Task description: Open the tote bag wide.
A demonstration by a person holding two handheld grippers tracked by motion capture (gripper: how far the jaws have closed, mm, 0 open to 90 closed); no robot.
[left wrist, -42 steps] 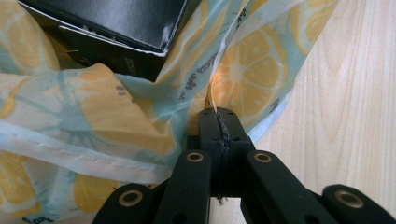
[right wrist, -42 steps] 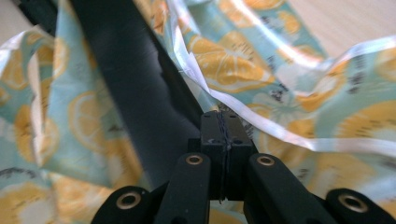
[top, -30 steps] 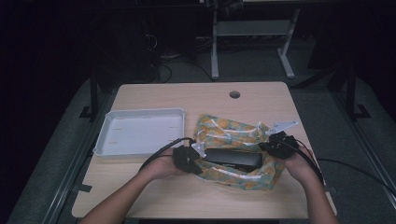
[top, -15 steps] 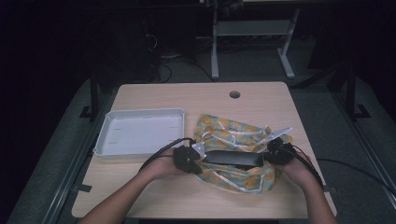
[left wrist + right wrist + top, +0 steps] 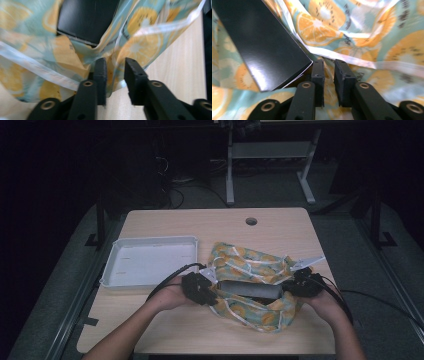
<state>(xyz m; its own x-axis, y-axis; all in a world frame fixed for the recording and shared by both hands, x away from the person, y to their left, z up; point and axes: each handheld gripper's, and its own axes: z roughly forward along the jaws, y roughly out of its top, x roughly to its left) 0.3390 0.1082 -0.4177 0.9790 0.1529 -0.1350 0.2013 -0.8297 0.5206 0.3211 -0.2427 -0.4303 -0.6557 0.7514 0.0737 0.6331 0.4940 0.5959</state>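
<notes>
White tray (image 5: pixel 150 265) beside fruit-print cloth (image 5: pixel 250 262), black box (image 5: pixel 247 288)

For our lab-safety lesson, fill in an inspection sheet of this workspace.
Surface: wooden table, hole near the far edge.
Job's things: fruit-print cloth lies crumpled, black box on it.
Clutter: white tray, empty, left of the cloth.
Grippers: left gripper and right gripper at the box's ends; their fingers have just been opening, cloth between them, not pinched.
Cables: a cable trails from each gripper.
Surroundings: dark floor, metal stand behind the table.
</notes>
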